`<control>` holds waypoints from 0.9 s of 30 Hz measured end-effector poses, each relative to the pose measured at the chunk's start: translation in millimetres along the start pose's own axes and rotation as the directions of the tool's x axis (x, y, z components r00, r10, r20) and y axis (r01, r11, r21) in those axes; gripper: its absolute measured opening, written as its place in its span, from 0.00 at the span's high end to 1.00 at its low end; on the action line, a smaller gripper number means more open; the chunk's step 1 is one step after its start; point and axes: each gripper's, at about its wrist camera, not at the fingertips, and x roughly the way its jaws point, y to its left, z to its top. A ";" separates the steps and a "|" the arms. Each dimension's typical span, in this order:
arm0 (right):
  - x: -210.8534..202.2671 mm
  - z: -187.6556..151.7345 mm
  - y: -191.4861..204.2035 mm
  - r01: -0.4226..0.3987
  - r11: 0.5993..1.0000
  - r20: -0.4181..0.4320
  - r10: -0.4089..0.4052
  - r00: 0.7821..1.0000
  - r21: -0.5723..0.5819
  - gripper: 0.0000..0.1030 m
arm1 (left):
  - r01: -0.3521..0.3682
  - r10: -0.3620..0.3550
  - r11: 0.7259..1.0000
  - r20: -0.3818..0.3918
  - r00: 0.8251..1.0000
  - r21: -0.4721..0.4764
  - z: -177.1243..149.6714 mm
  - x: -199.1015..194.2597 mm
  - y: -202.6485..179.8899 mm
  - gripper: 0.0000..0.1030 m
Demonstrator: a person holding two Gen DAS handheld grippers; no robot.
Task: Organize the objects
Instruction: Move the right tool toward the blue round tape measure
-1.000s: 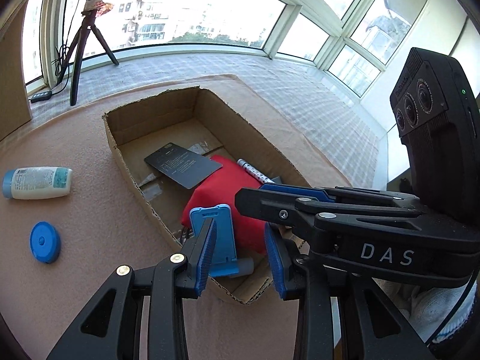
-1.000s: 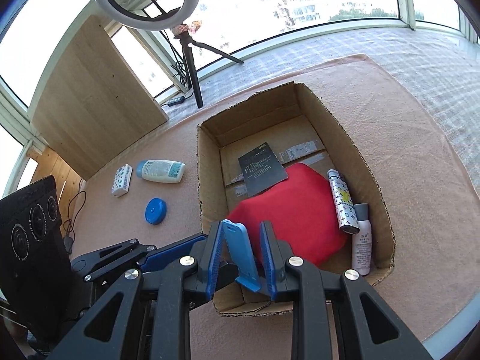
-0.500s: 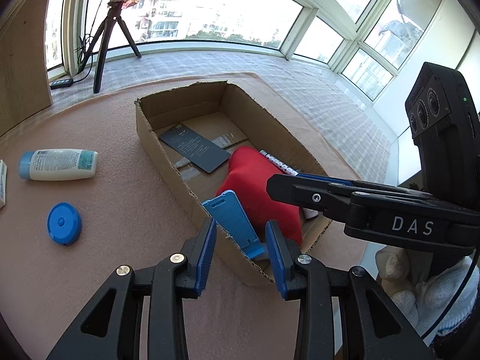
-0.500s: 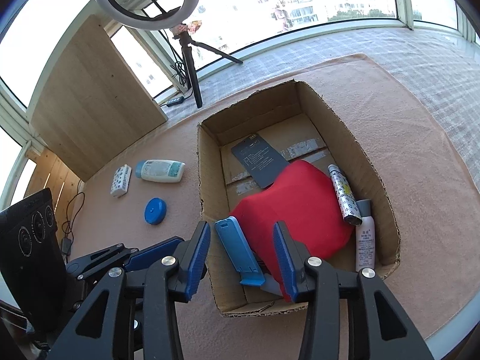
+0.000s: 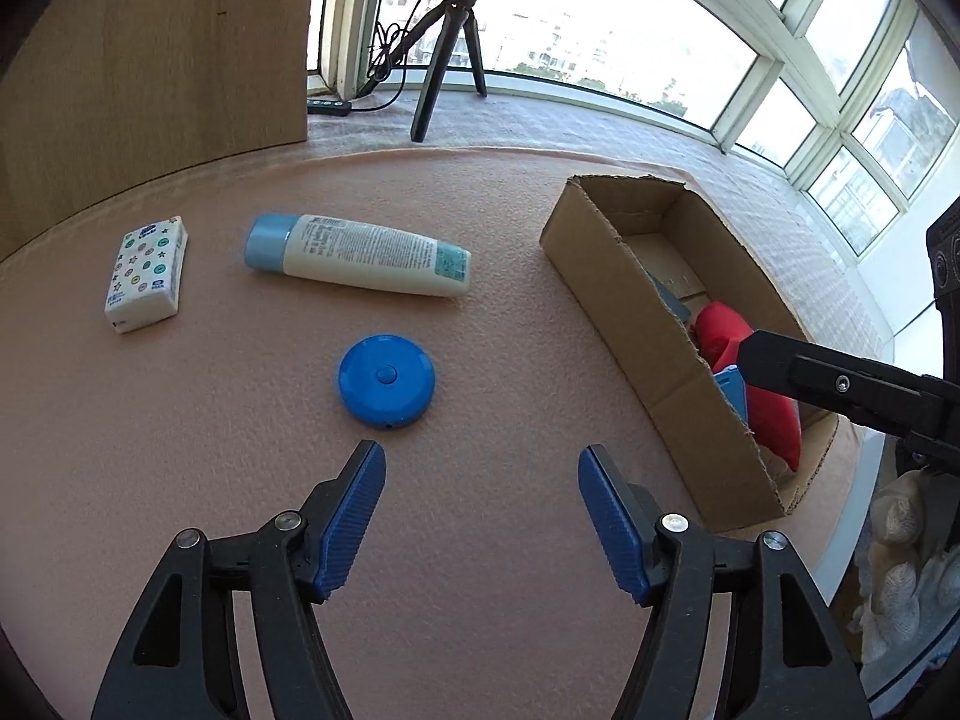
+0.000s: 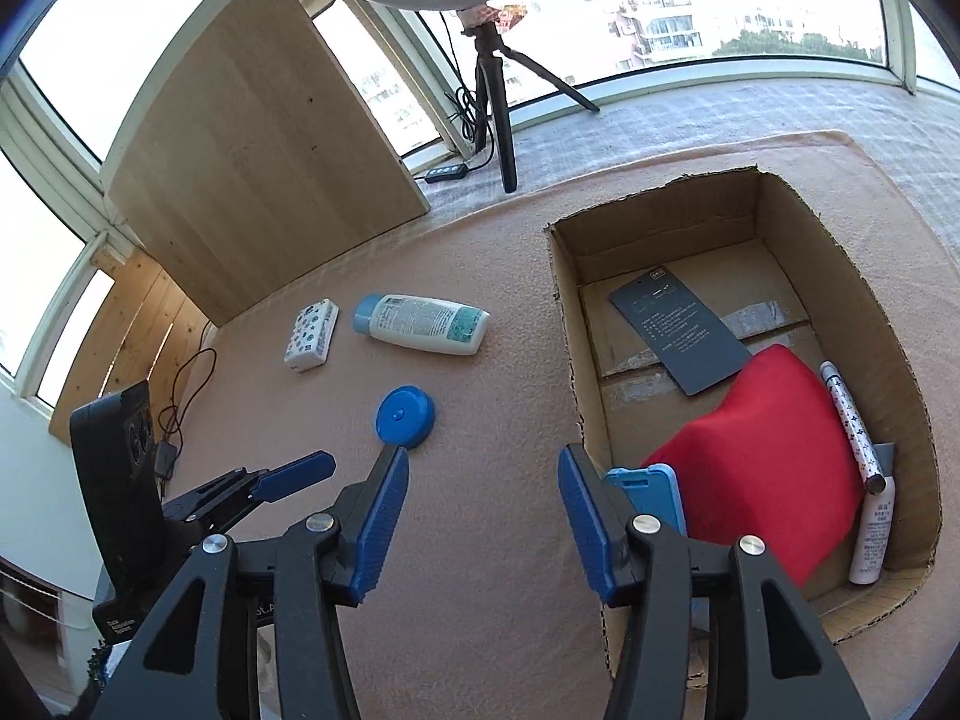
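On mat point(image 5: 180, 480), one bottle point(image 5: 360, 261), one blue disc point(image 5: 387, 380), both grippers' jaws wide, empty.

Bright daylight floods through the blown-out windows point(image 6: 690, 6), both views sharp, with fisheye-curved, dark-vignetted edges.

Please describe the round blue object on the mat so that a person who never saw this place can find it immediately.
Start at the cardboard box on the pink mat; three things lie outside it. Nearest the camera is the blue disc, in front of the white bottle and patterned packet. It alone is round, flat and solid blue.
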 end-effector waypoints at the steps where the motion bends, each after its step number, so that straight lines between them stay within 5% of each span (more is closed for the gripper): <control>1: 6.2 1.7 6.0 0.009 1.000 -0.006 -0.009 1.000 -0.015 0.48 | -0.018 0.018 1.000 -0.005 1.000 -0.007 0.0 1.5 8.0 0.32; 9: 58.0 15.3 42.9 0.040 0.994 -0.085 -0.049 0.995 -0.098 0.47 | -0.095 0.095 0.995 -0.031 0.995 0.005 3.7 16.6 43.2 0.32; 27: 141.2 29.3 63.2 0.041 0.983 -0.239 -0.083 0.967 -0.176 0.47 | -0.048 0.049 0.999 -0.049 0.998 0.012 15.2 54.9 52.9 0.32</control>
